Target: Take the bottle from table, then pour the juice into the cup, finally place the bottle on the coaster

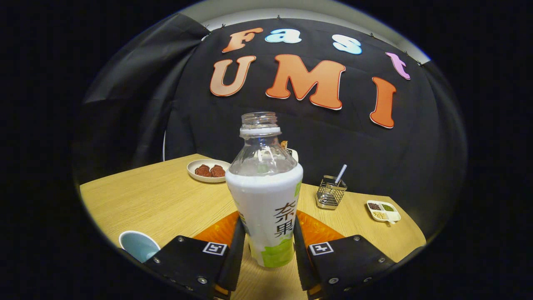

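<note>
Bottle (266,196) stood upright between the jaws, uncapped, white label facing the camera. Gripper (266,246) was closed on it: both jaws pressed against its lower sides. Cup (138,245) sat on the tabletop (158,200) to the left of the left jaw. Beyond the jaws: a plate (208,170) with brown pieces to the left, a wire basket (330,192) and a divided dish (383,210) to the right.
</note>
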A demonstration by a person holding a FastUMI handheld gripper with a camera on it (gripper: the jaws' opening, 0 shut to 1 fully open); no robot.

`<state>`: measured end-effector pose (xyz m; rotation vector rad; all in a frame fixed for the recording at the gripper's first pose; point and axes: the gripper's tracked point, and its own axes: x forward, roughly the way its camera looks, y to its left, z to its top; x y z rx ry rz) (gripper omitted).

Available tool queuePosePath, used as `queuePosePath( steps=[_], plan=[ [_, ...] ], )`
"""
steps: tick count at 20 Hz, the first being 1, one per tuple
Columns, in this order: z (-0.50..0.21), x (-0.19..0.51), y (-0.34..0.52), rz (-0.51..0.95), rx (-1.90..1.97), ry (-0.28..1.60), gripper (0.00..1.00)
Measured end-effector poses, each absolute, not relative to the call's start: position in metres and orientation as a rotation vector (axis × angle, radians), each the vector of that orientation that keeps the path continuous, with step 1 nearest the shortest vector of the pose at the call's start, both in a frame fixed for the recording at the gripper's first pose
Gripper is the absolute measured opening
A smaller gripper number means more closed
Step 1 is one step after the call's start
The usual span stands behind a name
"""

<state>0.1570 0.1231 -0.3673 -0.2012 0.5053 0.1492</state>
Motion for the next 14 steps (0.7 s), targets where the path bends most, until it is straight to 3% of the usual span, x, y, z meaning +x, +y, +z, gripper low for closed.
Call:
queuePosePath(
  steps=[14],
  plan=[
    [-0.417, 0.192, 0.109, 0.037, -0.031, 0.571, 0.57]
  ],
)
